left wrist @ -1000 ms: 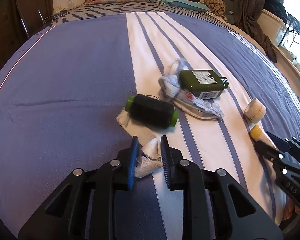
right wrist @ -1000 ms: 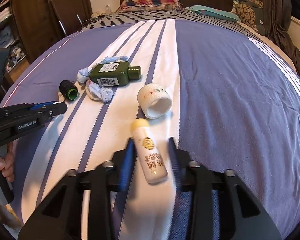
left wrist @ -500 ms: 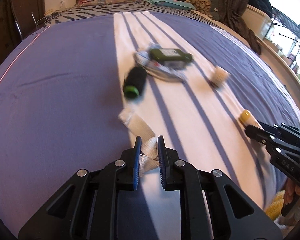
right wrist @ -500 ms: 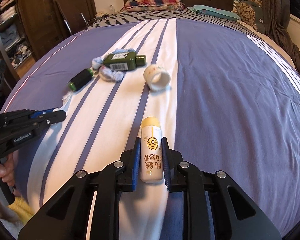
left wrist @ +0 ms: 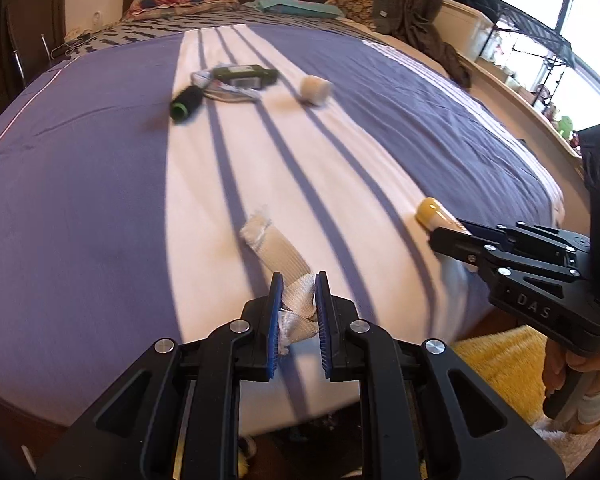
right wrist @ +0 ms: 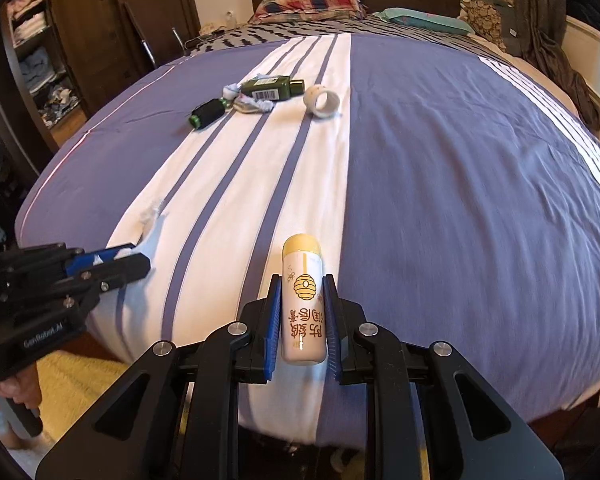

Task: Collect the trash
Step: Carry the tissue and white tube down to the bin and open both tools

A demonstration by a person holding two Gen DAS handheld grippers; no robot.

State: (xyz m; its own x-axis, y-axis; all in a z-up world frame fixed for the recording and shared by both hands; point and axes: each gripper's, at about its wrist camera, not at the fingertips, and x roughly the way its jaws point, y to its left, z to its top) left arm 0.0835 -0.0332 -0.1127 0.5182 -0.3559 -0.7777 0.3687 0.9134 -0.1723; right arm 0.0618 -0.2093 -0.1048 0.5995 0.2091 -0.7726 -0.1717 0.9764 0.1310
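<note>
Left hand-held gripper (left wrist: 298,312) clenched on white bandage strip (left wrist: 278,250), trailing forward onto bed (left wrist: 80,184) near foot edge. Right hand-held gripper (right wrist: 302,320) grasping yellow-capped tube (right wrist: 303,300), cap pointing forward over bed.

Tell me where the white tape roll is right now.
The white tape roll lies far up the bed's white stripe in the right wrist view, just right of the green bottle, apart from both tongs.
</note>
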